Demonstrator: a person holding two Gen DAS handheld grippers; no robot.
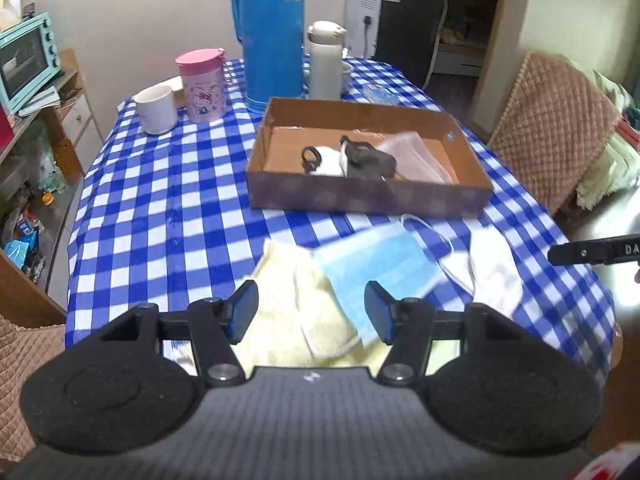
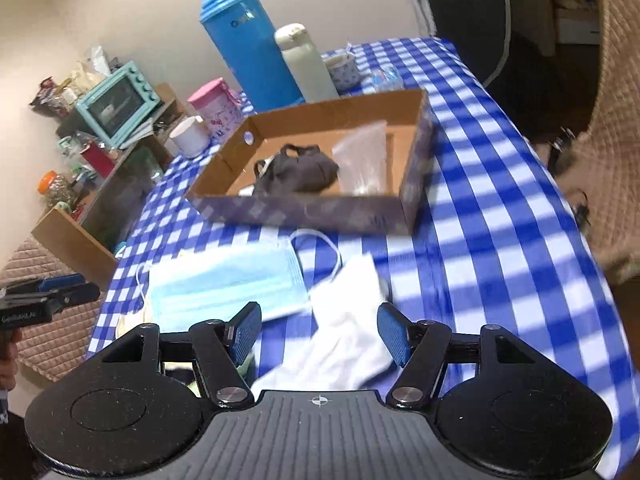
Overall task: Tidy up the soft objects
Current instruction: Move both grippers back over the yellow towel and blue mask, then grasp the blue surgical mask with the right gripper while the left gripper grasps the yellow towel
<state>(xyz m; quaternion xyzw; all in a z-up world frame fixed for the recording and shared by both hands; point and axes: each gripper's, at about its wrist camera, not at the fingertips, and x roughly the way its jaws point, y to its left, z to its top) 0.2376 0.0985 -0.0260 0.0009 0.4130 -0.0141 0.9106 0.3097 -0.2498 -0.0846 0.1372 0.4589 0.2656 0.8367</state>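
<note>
Both grippers hang above the near end of the checked tablecloth point(image 1: 168, 184), on the near side of the cardboard box point(image 1: 360, 196). The left gripper point(image 1: 311, 309) has its jaws spread about midway with nothing between the pads; below them, on the cloth in front of the box, lie a cream towel point(image 1: 288, 280) and the blue face mask point(image 1: 380, 268) that overlaps its edge. The right gripper point(image 2: 319, 333) is likewise partly spread and grips nothing; a white cloth point(image 2: 348, 320) lies under its gap, just beside the blue mask on the side away from the towel. Whether either pad brushes the fabric I cannot tell. Inside the box rest a dark mask point(image 2: 300, 170), a white piece point(image 1: 330, 160) and a clear plastic bag point(image 2: 366, 152). Behind the box stands a blue thermos point(image 1: 272, 36).
</note>
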